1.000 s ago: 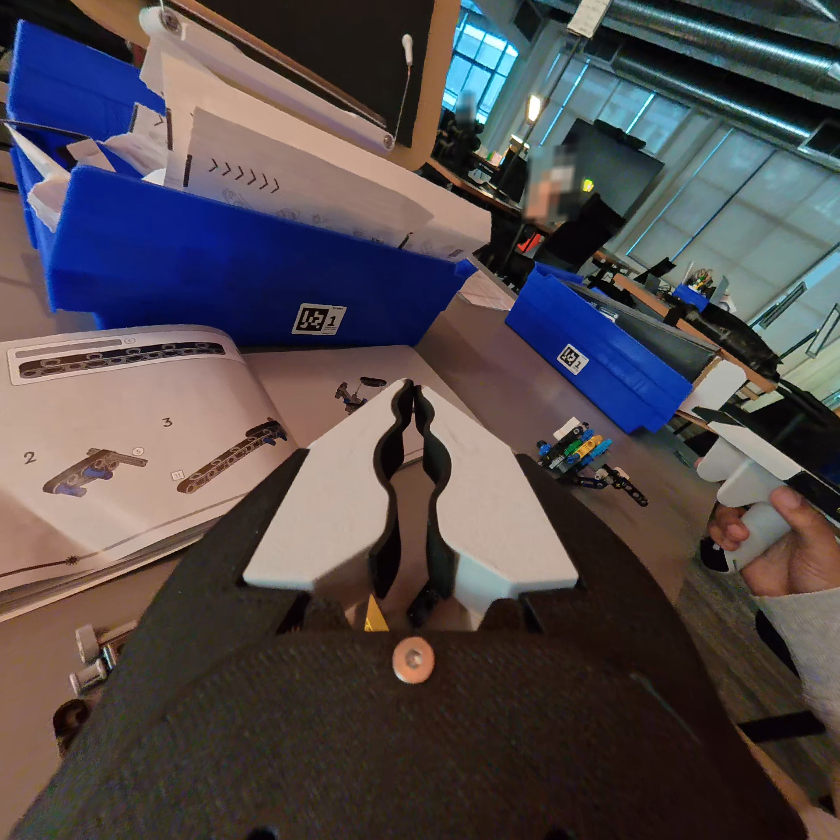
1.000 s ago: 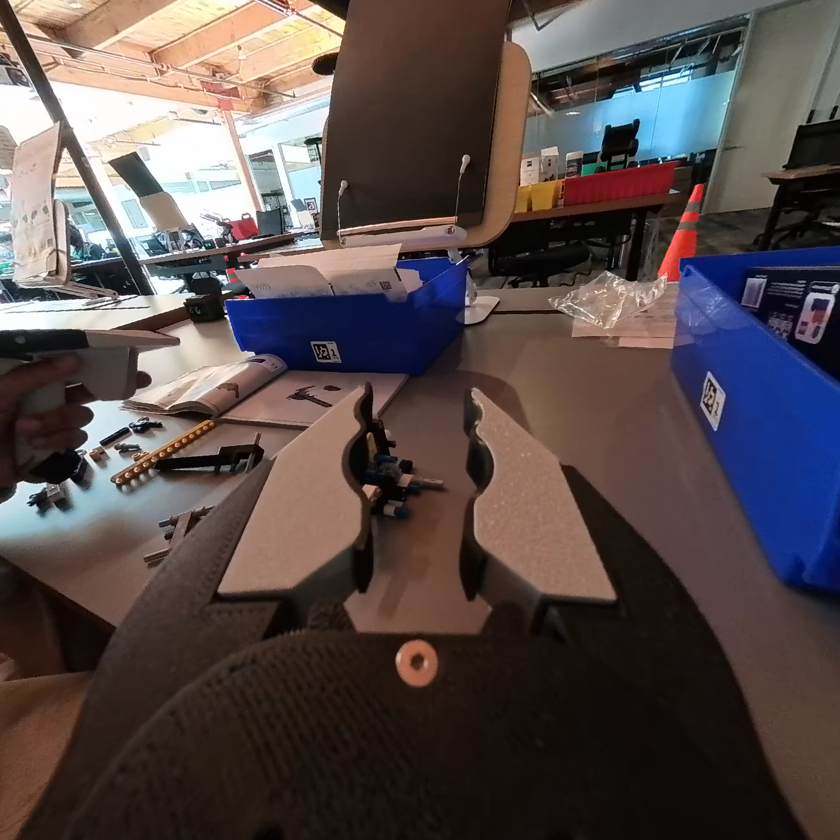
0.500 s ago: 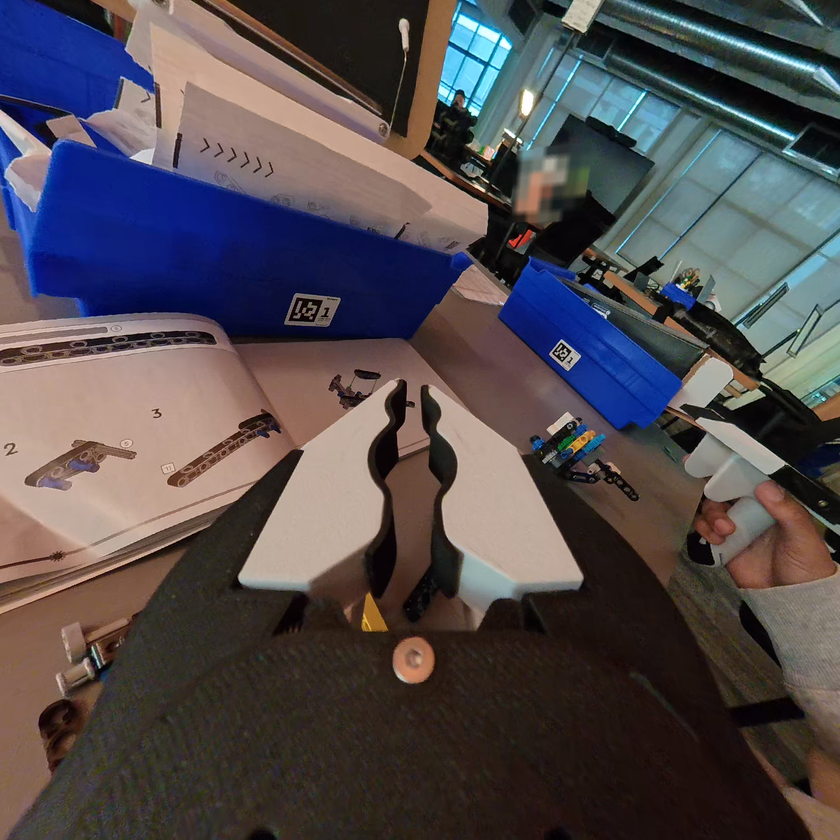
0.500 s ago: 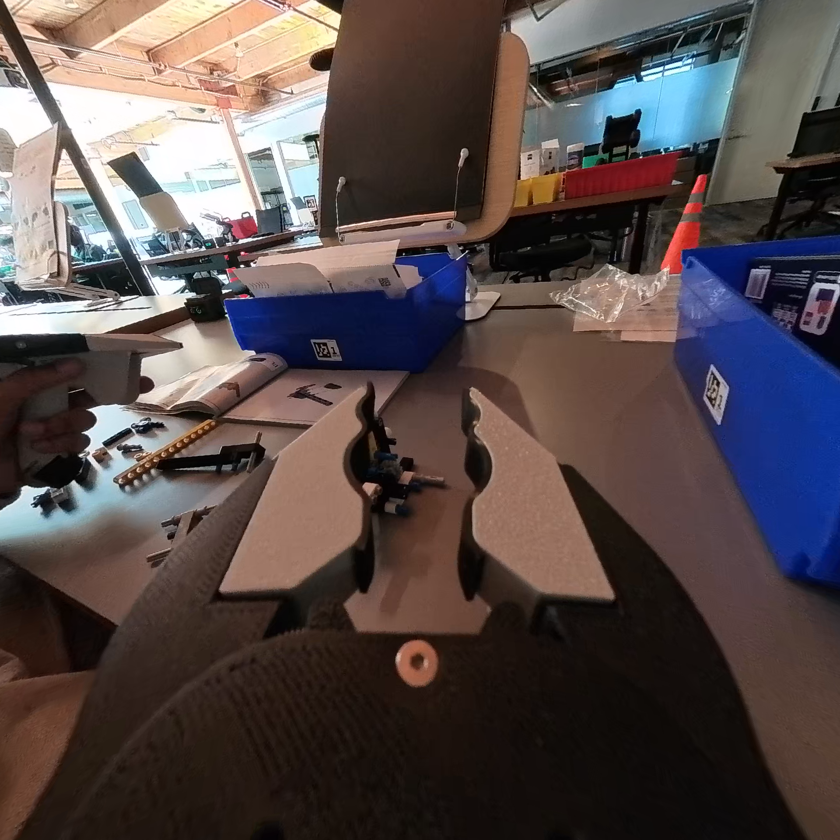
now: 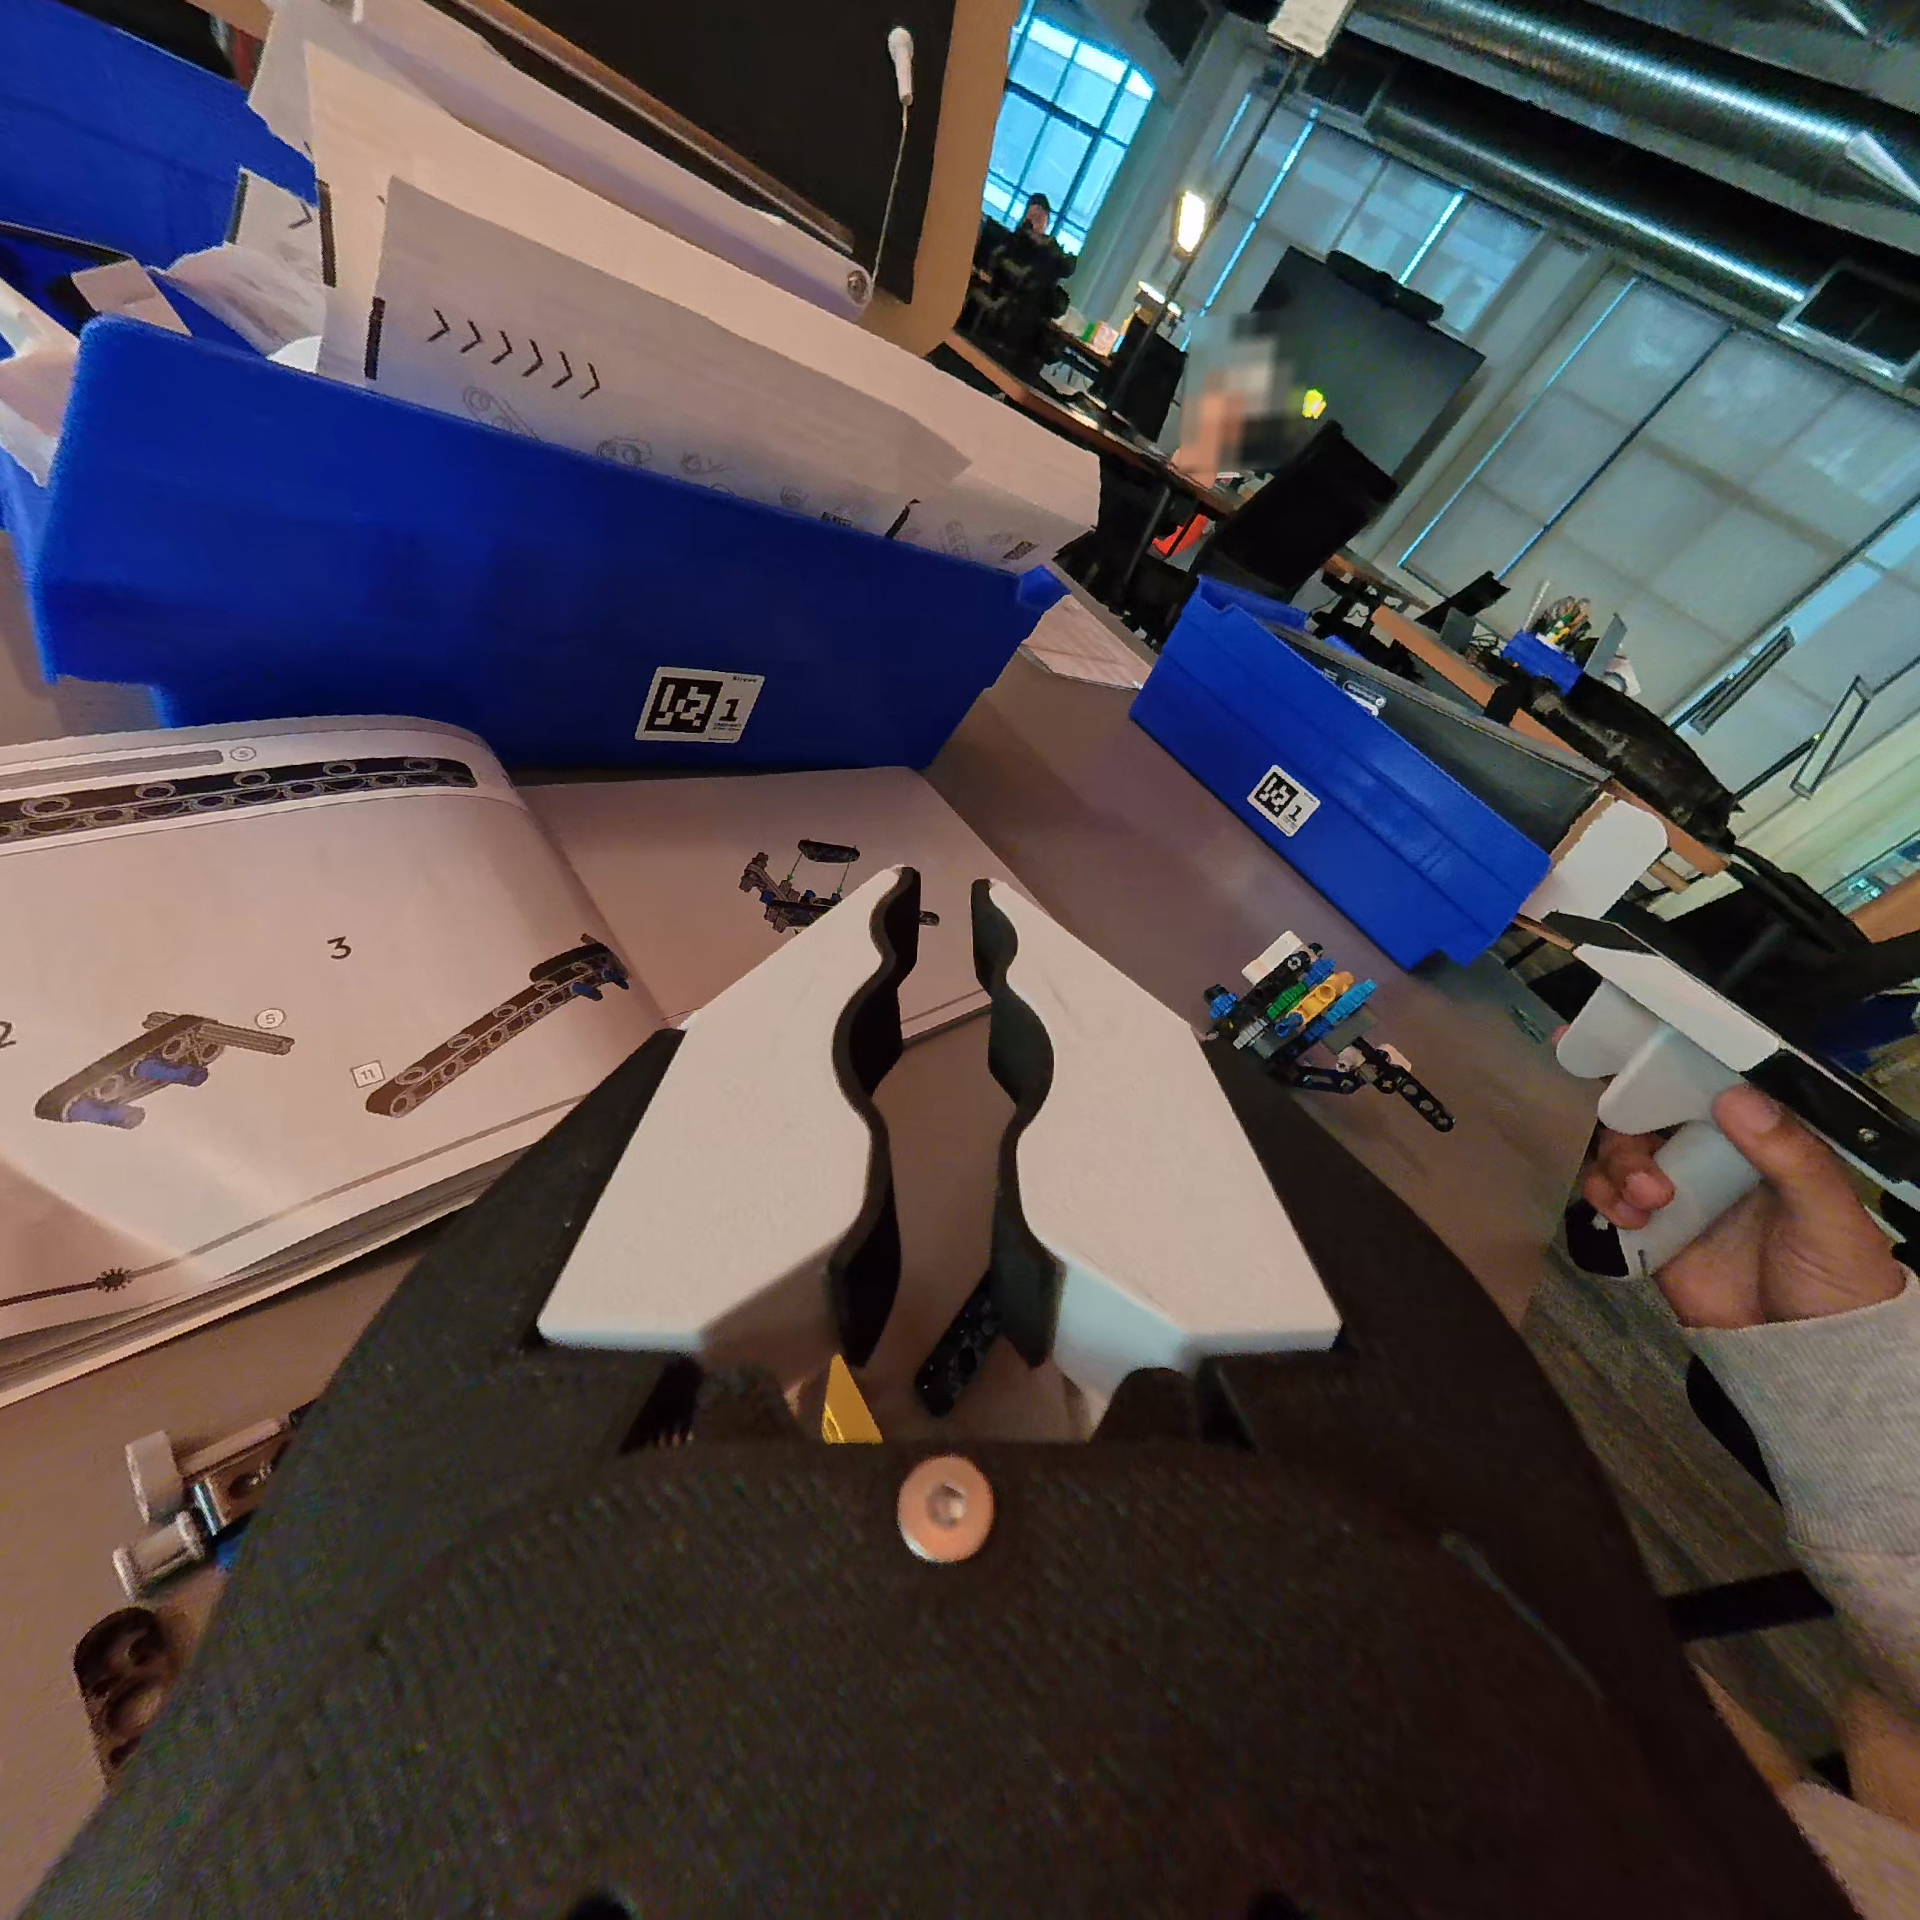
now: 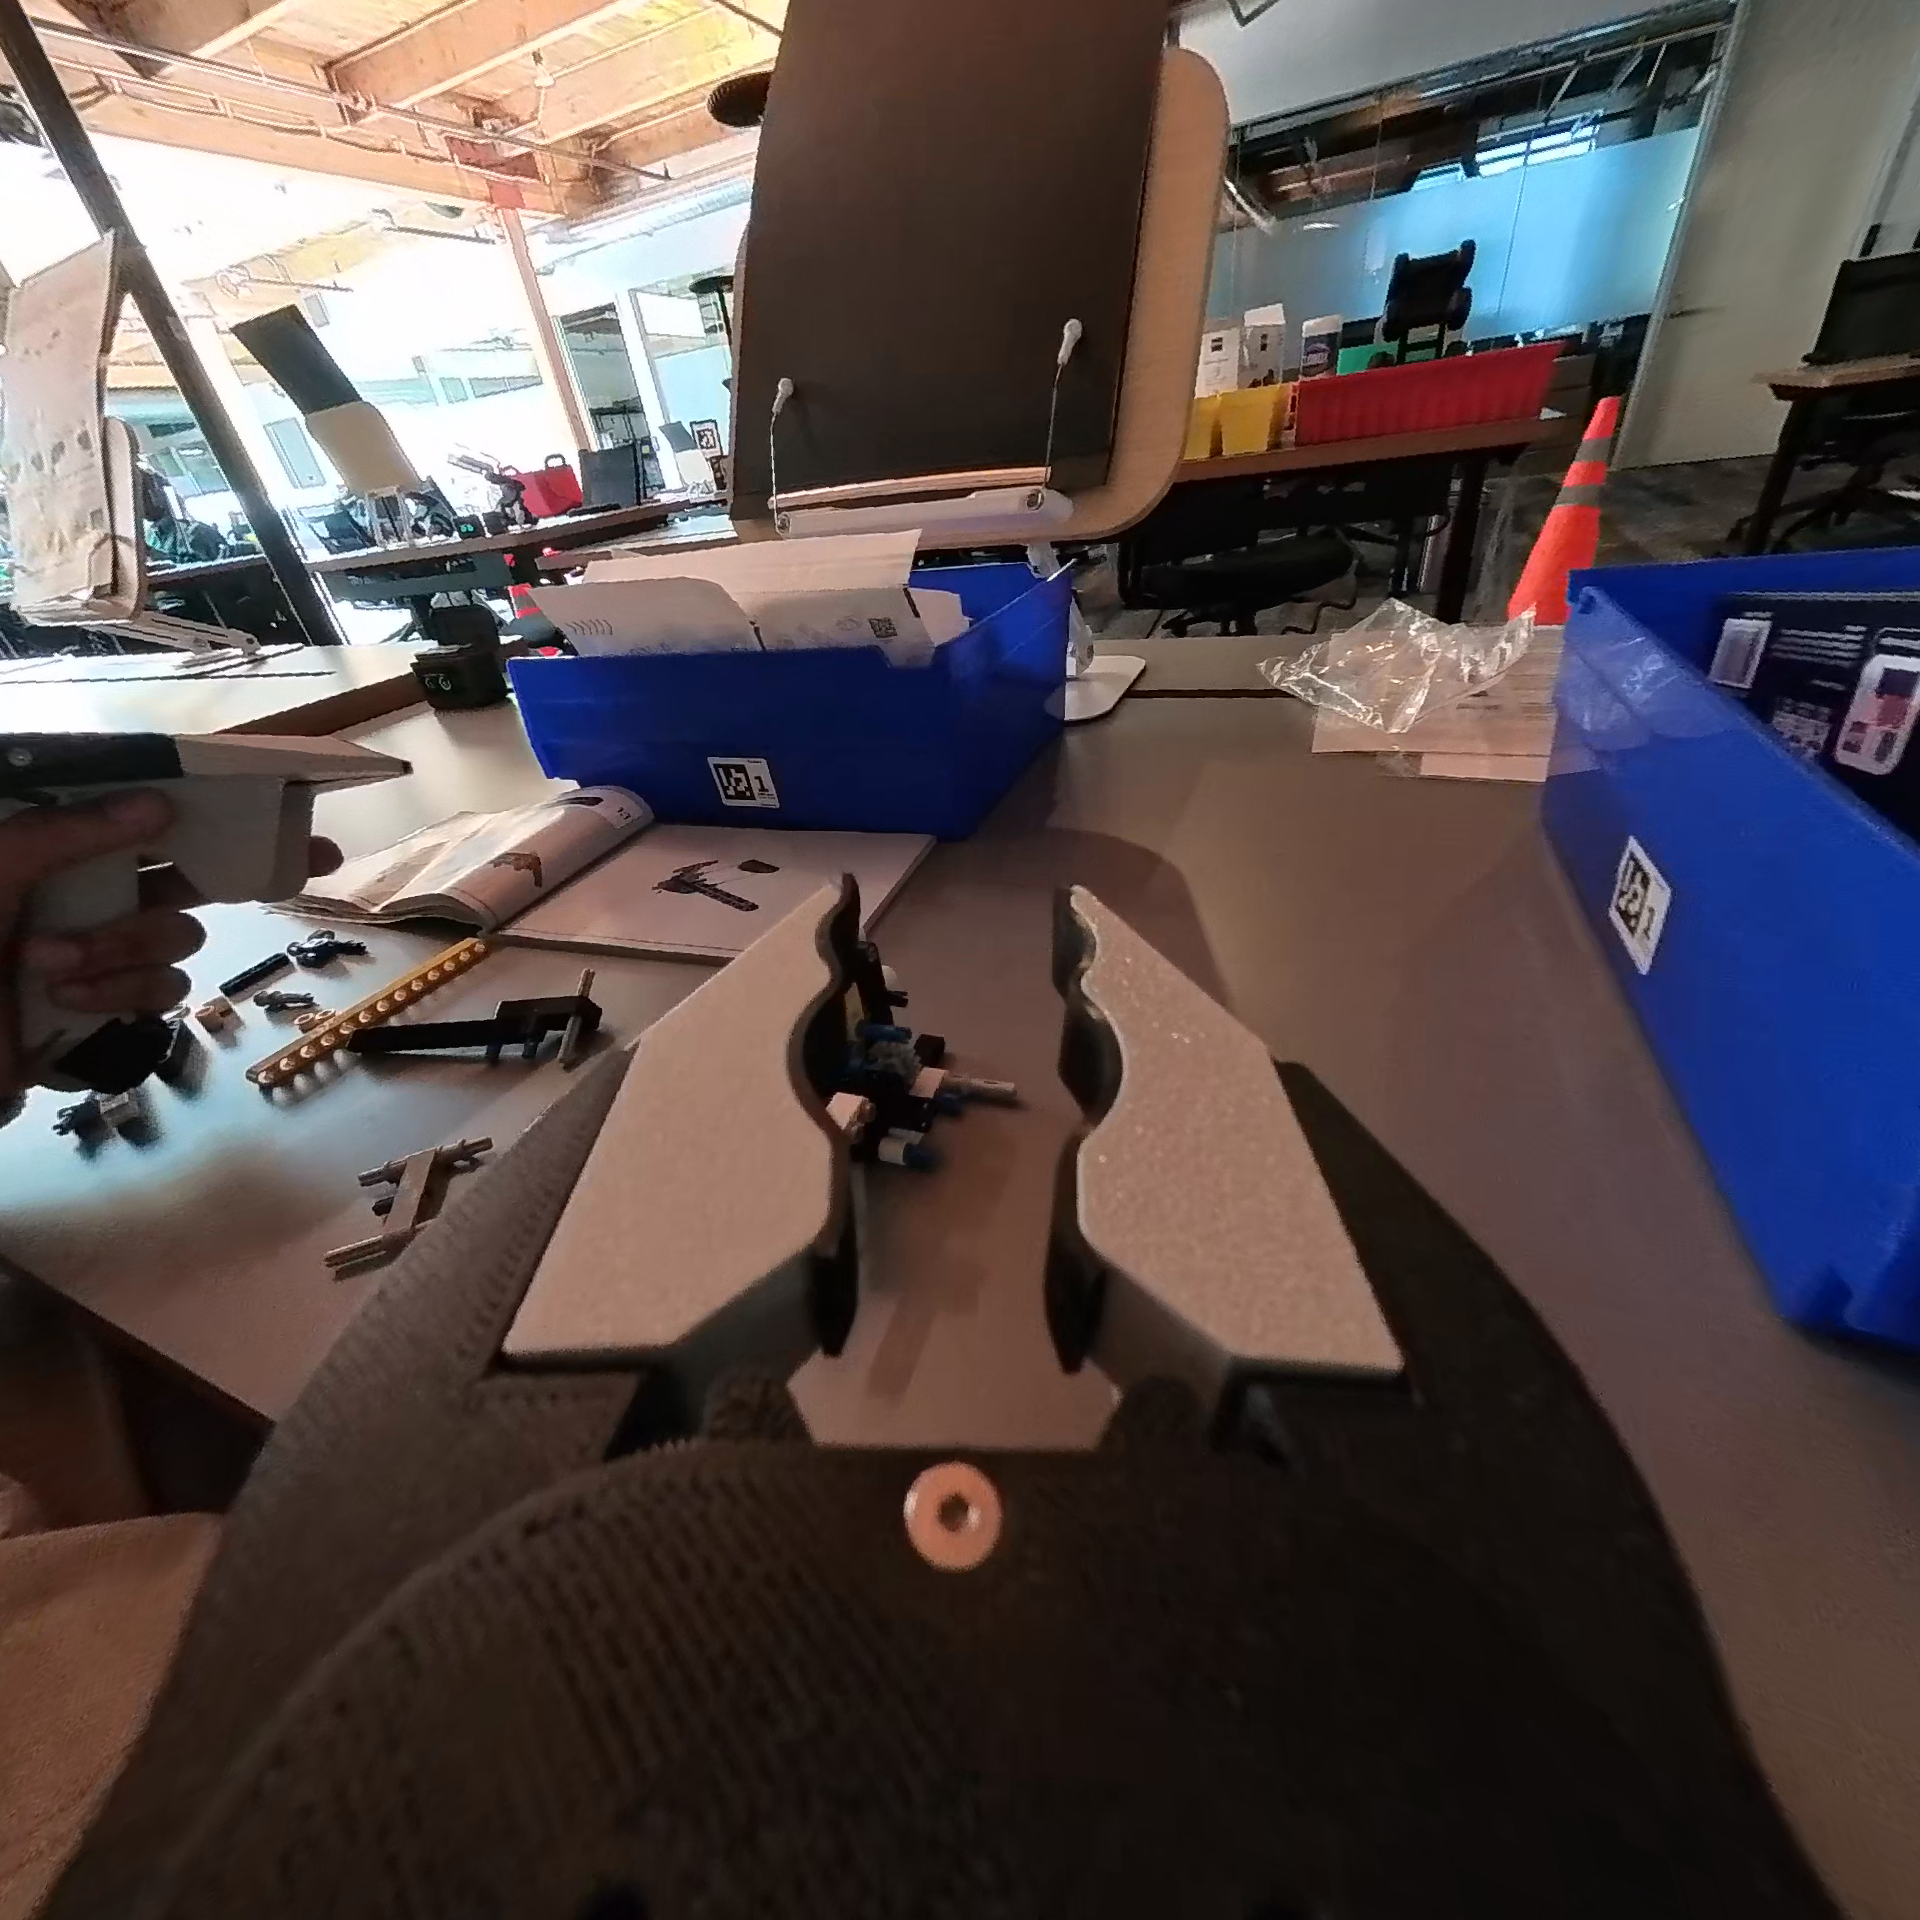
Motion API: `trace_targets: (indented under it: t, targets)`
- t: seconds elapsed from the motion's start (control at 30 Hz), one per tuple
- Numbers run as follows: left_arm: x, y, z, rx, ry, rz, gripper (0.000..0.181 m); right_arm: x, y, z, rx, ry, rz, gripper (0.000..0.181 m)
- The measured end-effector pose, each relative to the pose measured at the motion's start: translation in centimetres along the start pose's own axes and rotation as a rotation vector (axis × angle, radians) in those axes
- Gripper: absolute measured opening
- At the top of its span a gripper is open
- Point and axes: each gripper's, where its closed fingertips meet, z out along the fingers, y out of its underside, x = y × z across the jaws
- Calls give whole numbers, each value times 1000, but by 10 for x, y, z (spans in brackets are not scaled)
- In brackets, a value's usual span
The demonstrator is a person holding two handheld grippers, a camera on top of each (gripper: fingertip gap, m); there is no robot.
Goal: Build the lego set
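My left gripper [image 5: 948, 894] hovers low over the table with its jaws a narrow gap apart and nothing between them. A black beam [image 5: 961, 1345] and a yellow beam's end [image 5: 847, 1413] show on the table under it. An open instruction booklet [image 5: 312, 987] lies ahead on the left. My right gripper [image 6: 961, 904] is open and hangs over a small multicoloured lego assembly [image 6: 894, 1081], which rests on the table close to the left finger. The assembly also shows in the left wrist view [image 5: 1299, 1008]. The left gripper [image 6: 400, 771] shows hand-held at the left.
A long yellow beam [image 6: 369, 1008], a black sub-assembly [image 6: 478, 1034], a grey piece [image 6: 416, 1195] and small loose parts lie at front left. A blue bin of papers [image 6: 831, 707] stands behind the booklet. A second blue bin [image 6: 1745, 935] stands right. A plastic bag [image 6: 1392, 665] lies far right. About 30 centimetres separates my left fingertips from my right.
My left gripper's fingers have parted a little and it has drifted slightly forward. My right gripper stays open over the assembly, barely moved.
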Motion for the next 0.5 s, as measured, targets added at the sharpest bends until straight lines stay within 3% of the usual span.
trace_targets:
  t: [0.5]
  targets:
    - [0, 2, 1, -8, -2, 3, 7, -3, 4, 2, -21, -3, -28, 35]
